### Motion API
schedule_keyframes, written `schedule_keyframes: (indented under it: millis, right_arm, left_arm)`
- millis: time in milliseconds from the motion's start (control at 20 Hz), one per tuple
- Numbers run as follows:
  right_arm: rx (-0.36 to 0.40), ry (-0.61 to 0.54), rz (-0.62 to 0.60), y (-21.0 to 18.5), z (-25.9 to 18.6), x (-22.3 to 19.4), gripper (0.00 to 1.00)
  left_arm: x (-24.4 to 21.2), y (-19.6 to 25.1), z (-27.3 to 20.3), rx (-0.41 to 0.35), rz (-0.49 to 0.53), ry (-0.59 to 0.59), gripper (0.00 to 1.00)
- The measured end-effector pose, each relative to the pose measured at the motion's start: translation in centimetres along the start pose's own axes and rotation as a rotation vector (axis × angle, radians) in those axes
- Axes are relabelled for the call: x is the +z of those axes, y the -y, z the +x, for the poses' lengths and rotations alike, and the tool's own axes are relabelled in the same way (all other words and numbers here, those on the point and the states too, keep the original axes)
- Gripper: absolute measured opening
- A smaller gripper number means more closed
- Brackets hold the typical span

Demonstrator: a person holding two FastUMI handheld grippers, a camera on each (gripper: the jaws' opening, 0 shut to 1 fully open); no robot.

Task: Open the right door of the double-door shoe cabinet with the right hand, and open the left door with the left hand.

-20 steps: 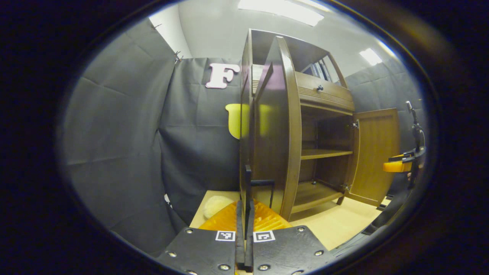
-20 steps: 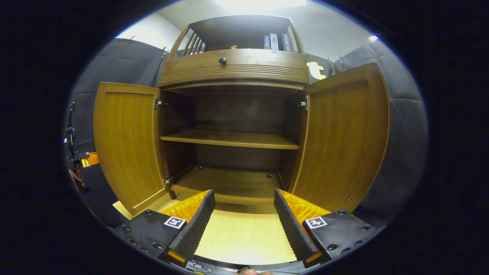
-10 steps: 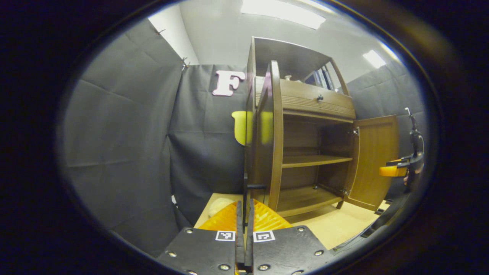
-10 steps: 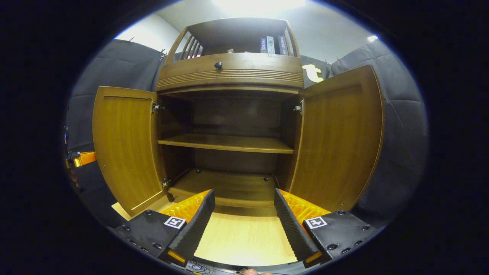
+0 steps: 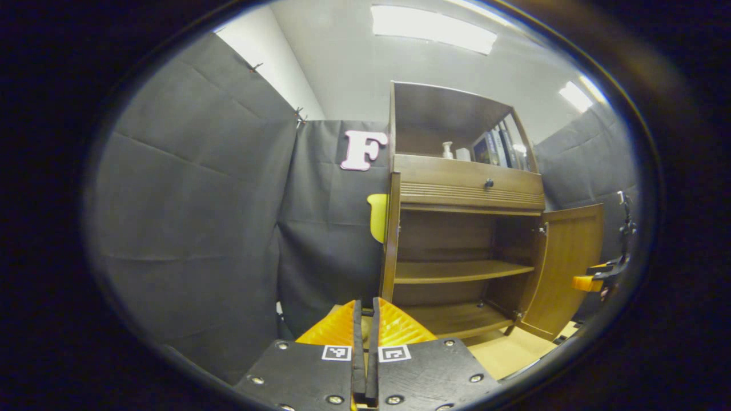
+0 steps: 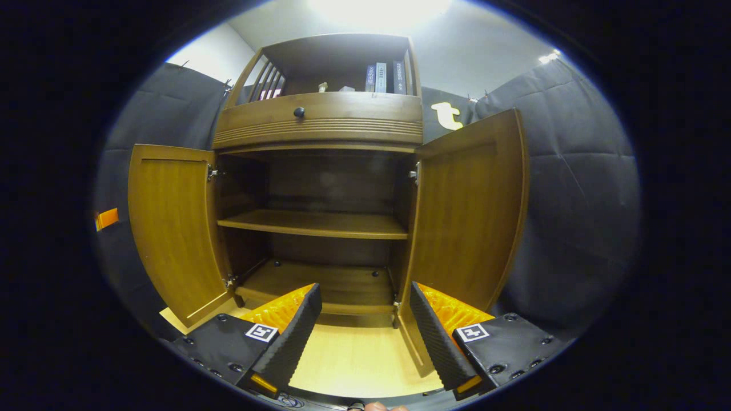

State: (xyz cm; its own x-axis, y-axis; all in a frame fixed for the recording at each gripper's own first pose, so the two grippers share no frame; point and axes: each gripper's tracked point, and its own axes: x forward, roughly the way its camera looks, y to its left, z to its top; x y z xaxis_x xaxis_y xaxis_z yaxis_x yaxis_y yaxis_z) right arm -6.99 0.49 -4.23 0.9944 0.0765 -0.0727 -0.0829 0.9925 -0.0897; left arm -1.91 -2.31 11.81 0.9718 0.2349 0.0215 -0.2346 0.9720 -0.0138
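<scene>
Here, in the right gripper view, the shoe cabinet (image 6: 320, 171) stands straight ahead of the right gripper (image 6: 365, 325) with both doors swung wide. Farthest to that gripper's left, at the edge of the view, a small part of the left gripper (image 6: 107, 218) shows beyond the left door (image 6: 171, 228). That door stands out from its hinges, its inner face turned toward the camera. Next comes the open interior, with one middle shelf (image 6: 314, 224) above the bottom board. Over it sits a drawer (image 6: 320, 117) with a dark knob (image 6: 298, 112), and books (image 6: 381, 78) stand in the top compartment. To the right, the right door (image 6: 465, 211) hangs open, its lower edge just ahead of the gripper's right finger. The right gripper is released, fingers spread well apart over the light wooden floor (image 6: 354, 359), touching nothing. In the left gripper view, the left gripper's own fingers (image 5: 357, 337) are pressed together with nothing between them, and the cabinet lies ahead and to the right, its left door seen edge-on.
</scene>
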Motion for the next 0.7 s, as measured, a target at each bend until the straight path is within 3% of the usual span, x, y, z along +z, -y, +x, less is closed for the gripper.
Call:
schedule_keyframes:
  millis: [50,350,700]
  right_arm:
    - [-0.015,0.011,-0.003,0.6,-0.3,0.6,0.96]
    - [-0.043,0.028,0.030,2.0,-1.7,2.2,0.96]
    - [-0.057,0.018,0.049,2.9,-3.7,3.2,0.96]
  left_arm:
    - [0.3,0.5,0.0,0.013,-0.003,0.000,0.01]
    - [-0.1,5.4,0.1,0.002,-0.042,-0.031,0.92]
    - [-0.5,9.7,0.7,-0.012,-0.009,-0.020,0.92]
